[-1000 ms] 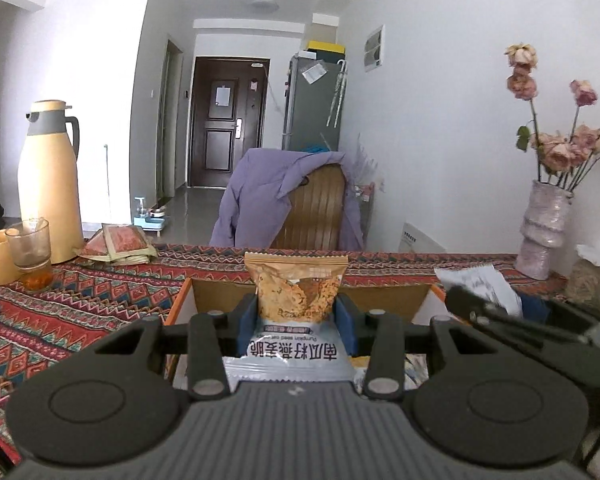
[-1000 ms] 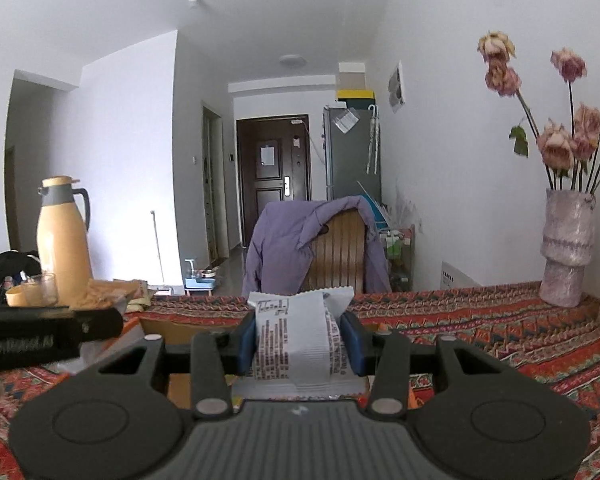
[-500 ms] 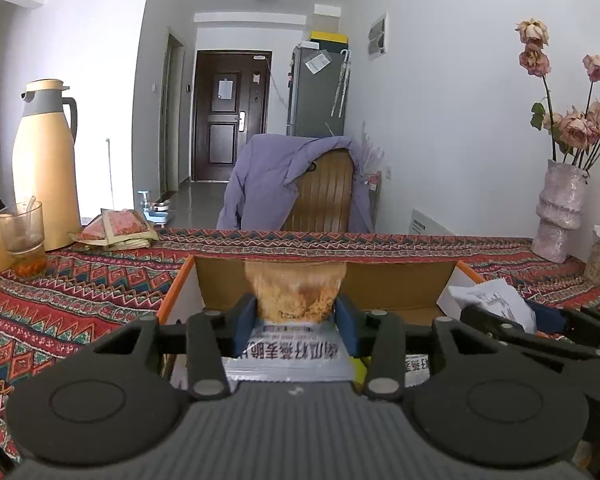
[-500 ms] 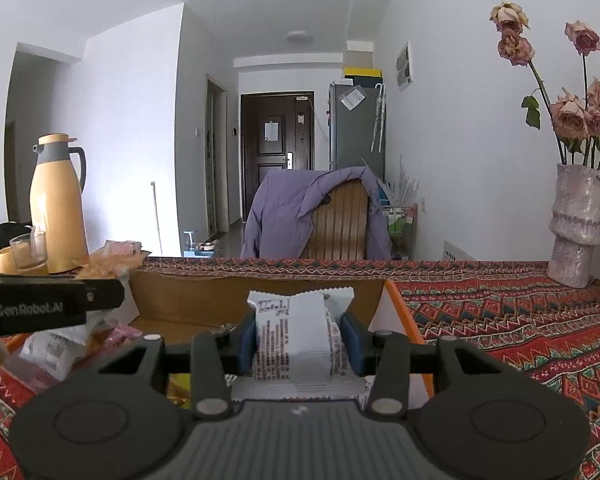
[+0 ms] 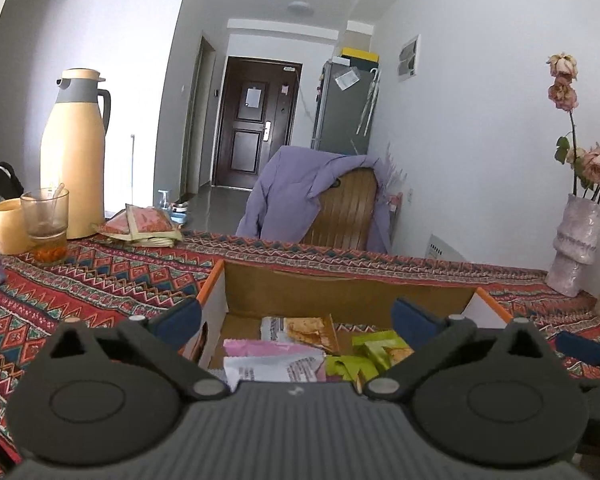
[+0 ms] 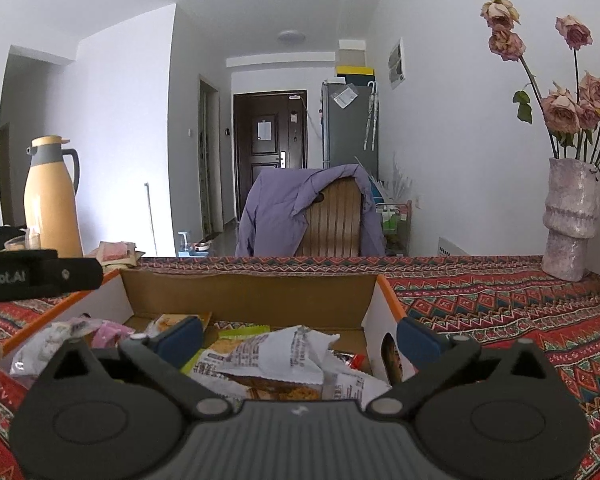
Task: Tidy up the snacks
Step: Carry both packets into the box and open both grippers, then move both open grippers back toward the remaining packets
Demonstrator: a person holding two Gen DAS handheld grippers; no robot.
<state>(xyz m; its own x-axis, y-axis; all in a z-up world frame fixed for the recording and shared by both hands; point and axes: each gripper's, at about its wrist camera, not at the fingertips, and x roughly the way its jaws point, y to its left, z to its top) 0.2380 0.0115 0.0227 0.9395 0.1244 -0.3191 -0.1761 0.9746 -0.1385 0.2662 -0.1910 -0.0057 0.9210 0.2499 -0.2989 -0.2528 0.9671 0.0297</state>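
An open cardboard box [image 5: 340, 292] with orange-edged flaps sits on the patterned tablecloth and holds several snack packets. My left gripper [image 5: 298, 318] is open and empty over the box's left half, above a pink-and-white packet [image 5: 274, 362], an orange cracker packet [image 5: 300, 330] and a green packet [image 5: 374, 354]. My right gripper [image 6: 300, 338] is open and empty over the right half of the box [image 6: 252, 292], just above a crumpled white packet [image 6: 284, 356] lying on the pile.
A yellow thermos [image 5: 76, 156], a glass of tea [image 5: 46, 220] and a cup stand at the far left. Red sachets [image 5: 140, 222] lie near them. A vase of dried roses [image 6: 568, 216] stands at the right. A chair with a purple jacket [image 5: 320, 204] is behind the table.
Both grippers lowered over the box, opened and let go of their packets: the orange snack bag from the left, the white packet from the right. Both packets now lie in the box.
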